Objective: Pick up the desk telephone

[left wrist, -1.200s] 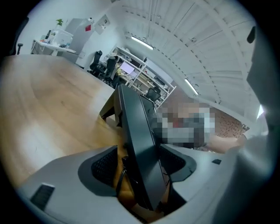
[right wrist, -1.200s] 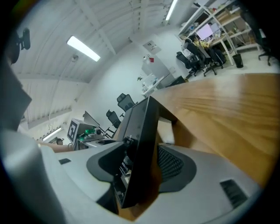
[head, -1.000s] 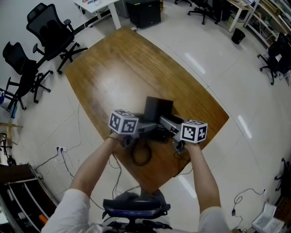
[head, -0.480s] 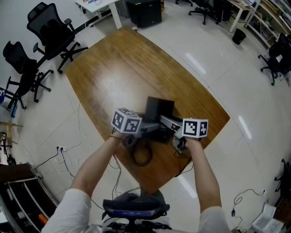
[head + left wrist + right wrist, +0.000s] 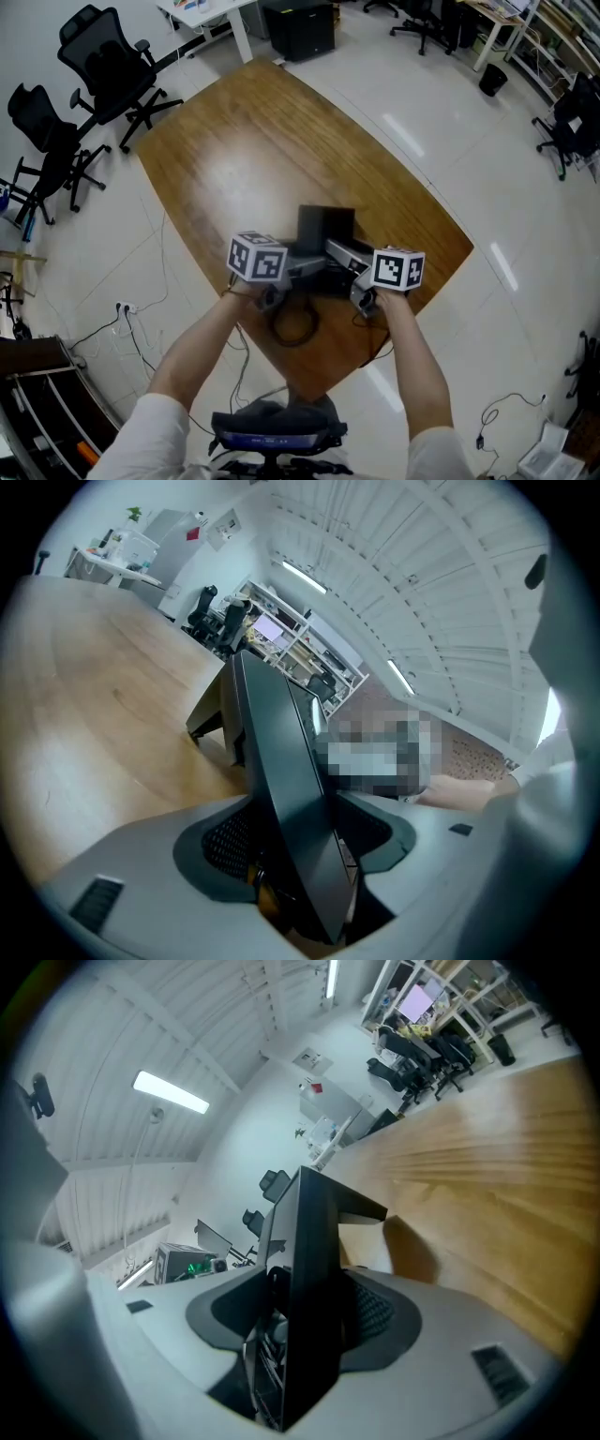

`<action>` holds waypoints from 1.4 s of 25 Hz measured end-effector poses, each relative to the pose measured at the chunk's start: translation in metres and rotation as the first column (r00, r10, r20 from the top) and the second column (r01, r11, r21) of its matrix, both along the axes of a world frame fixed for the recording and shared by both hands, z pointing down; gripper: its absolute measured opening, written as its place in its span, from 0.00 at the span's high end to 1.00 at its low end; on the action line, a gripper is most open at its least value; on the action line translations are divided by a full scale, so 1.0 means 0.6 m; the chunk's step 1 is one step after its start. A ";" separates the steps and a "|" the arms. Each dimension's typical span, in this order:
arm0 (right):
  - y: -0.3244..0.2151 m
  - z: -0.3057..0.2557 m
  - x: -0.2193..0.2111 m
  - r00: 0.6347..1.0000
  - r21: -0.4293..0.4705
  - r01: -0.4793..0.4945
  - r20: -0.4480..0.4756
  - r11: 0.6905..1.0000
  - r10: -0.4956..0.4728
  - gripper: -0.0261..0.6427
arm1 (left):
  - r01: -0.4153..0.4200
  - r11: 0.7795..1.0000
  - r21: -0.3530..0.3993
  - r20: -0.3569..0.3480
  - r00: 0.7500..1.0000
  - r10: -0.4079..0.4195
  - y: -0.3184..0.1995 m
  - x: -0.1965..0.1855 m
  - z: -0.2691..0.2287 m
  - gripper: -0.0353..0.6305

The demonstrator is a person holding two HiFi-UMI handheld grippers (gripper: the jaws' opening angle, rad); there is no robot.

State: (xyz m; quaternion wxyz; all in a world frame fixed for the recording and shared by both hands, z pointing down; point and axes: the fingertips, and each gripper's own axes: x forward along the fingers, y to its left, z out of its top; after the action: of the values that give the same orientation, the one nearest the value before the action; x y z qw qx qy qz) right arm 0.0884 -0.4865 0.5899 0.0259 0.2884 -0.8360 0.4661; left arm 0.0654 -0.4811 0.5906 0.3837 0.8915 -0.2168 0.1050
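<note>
Telephone (image 5: 326,223) sits toward the 5 o'clock end of the wooden table (image 5: 253,141) in my head view, a black slab with its long axis running roughly from 6 to 12 o'clock. Its squarer dark end points toward 12, away from me.

My left gripper (image 5: 302,266) comes at it from 8 o'clock and my right gripper (image 5: 341,254) from 4 o'clock, so the two meet on the near half of the body, one on each flank.

In the left gripper view the telephone (image 5: 281,761) shows edge-on as a thin dark plate leaning toward 11 o'clock. The left gripper (image 5: 300,860) is closed narrow onto it, both pads pressed to its faces. A grey stand juts from the far end toward the table (image 5: 94,696).

The right gripper view gives the same picture from the other side. The telephone (image 5: 314,1269) stands nearly upright between the jaws, and the right gripper (image 5: 300,1335) is clamped tight on it, with the table (image 5: 506,1176) stretching off toward 2 o'clock. I cannot tell whether the base is clear of the wood.

A black cable (image 5: 292,323) lies looped on the table at 6 o'clock of the telephone. Office chairs (image 5: 108,66) stand on the floor off at 10 o'clock.
</note>
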 end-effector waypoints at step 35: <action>0.172 -0.307 -0.020 0.995 0.416 -0.092 0.062 0.905 0.072 0.59 | 0.081 0.933 0.351 -0.213 0.977 -0.004 0.175 -0.039 -0.315 0.62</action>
State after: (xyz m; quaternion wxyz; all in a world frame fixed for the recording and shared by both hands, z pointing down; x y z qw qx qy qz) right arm 0.0762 -0.3836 0.4057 -0.0750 0.3115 -0.9039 0.2834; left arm 0.0421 -0.3760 0.4019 0.2379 0.9475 -0.2100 -0.0389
